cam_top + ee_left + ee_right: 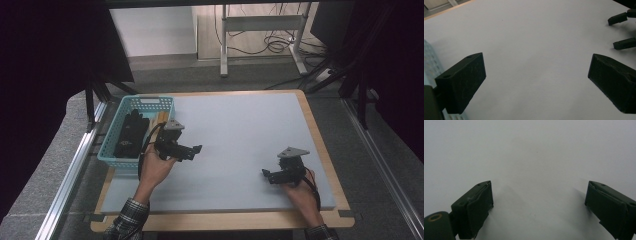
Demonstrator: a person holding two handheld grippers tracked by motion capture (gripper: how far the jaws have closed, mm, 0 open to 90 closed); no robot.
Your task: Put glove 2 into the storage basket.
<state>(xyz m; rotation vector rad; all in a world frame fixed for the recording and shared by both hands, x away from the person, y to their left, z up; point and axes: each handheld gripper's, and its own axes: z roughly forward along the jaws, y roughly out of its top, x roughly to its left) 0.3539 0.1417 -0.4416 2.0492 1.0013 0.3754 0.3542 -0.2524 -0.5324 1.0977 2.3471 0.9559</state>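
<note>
- A pale grey mat (240,145) covers a wood-edged table; beyond it lie a grey floor, a desk frame and loose cables.
- The landmark is the light blue slotted basket (114,132) at the mat's near-left edge. Inside it lies a dark, soft-looking bundle (131,134), perhaps black gloves or cloth, with something pale and wooden (161,118) against the basket's right wall.
- The left gripper (196,149) hangs just to the right of the basket, pointing away from it over bare mat. Its jaws stand wide apart with nothing between them, as the left gripper view shows, with the basket's wall at the left edge there.
- The right gripper (266,174) is well to the right of the basket, near the mat's front edge. Its jaws are also spread and empty.
- Judged by its look, the dark bundle is light, limp and not fragile. It would sag and drape, so a pinch on a bunched fold near its middle seems safest.
- The basket's walls leave little room, so coming down from above would suit better than reaching in sideways.
</note>
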